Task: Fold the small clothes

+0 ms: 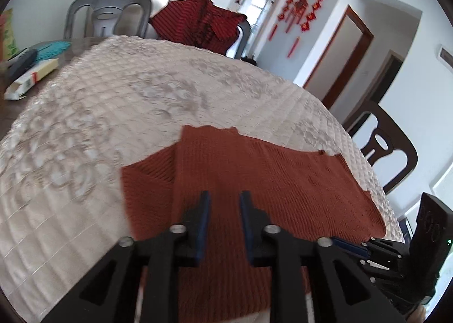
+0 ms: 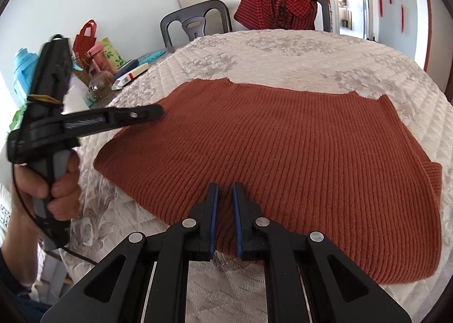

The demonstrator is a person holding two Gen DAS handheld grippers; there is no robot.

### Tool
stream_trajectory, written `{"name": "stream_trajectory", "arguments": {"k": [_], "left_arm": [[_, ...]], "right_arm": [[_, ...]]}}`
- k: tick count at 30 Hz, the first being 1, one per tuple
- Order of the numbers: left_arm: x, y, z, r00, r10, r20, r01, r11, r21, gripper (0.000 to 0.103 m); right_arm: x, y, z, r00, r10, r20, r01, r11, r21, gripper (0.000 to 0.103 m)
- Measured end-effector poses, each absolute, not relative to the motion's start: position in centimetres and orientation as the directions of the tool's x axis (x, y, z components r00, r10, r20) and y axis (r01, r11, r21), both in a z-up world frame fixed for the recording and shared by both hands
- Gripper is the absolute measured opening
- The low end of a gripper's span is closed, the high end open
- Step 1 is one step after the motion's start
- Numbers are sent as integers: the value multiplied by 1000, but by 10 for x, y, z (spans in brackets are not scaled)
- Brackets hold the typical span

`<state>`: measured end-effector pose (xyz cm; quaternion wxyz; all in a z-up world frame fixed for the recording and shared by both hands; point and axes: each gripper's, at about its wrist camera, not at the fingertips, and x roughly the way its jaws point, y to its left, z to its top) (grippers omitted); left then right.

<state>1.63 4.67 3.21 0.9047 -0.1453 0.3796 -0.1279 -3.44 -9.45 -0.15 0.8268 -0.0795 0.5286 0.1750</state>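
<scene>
Rust-brown ribbed sweater (image 2: 283, 159) lies flat on a cream quilted cover (image 2: 283, 51) over the table, partly folded. In the left wrist view one folded layer overlaps another, its edge running from 12 o'clock down toward 6 o'clock at centre-left of the garment (image 1: 254, 181). In the right wrist view the sweater fills the middle of the frame, neckline notches toward 12 o'clock, a folded cuff or hem at 3 o'clock.

Left gripper (image 1: 224, 204): blue-padded tongs apart, a clear gap between them, nothing between the pads; they hang above the sweater's near part at 6 o'clock. In the right wrist view this gripper (image 2: 153, 112) comes in from 9 o'clock, held in a hand (image 2: 53, 184), its tip over the sweater's left edge; contact with the cloth cannot be told.

Right gripper (image 2: 225, 195): tongs nearly together, only a narrow slit between the pads. Tips sit over the sweater's near edge at 6 o'clock. Cloth shows through the slit, but whether any is pinched cannot be told. In the left wrist view its body (image 1: 396, 252) shows at 4 o'clock, at the sweater's right corner.

Surroundings: grey chair (image 2: 195, 24) at 11 o'clock behind the table; red checked garment (image 2: 277, 7) draped on another chair at 12 o'clock. Clutter at 9 to 10 o'clock of the right wrist view: blue bottle (image 2: 24, 71), red bag (image 2: 85, 38), white carton (image 2: 130, 77)
</scene>
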Motion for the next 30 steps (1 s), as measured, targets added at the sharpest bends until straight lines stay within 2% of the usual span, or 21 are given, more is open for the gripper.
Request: {"name": "stream_trajectory", "arguments": {"k": [3, 5, 11, 16, 19, 25, 30], "left_arm": [[7, 61, 32, 694, -300, -654, 73, 934, -351, 29], [3, 70, 30, 697, -287, -656, 49, 933, -357, 37], [4, 86, 14, 679, -293, -673, -4, 915, -403, 45], [16, 90, 10, 676, -314, -667, -16, 898, -439, 49], [26, 94, 7, 672, -358, -648, -8, 872, -490, 54], [19, 100, 0, 648, -477, -594, 16, 788, -616, 54], [2, 93, 1, 635, -522, -569, 49, 763, -645, 54]], "right_arm": [[-33, -96, -2, 374, 214, -902, -377, 924, 63, 9], [-33, -97, -1, 367, 222, -903, -377, 923, 73, 9], [-32, -98, -2, 366, 237, -900, -376, 922, 89, 9], [-32, -100, -2, 364, 247, -898, -373, 922, 103, 9], [-32, -101, -2, 362, 255, -897, -372, 922, 112, 9], [-31, -104, -2, 359, 271, -893, -365, 921, 133, 9], [-31, -104, -3, 359, 278, -891, -363, 921, 141, 9]]}}
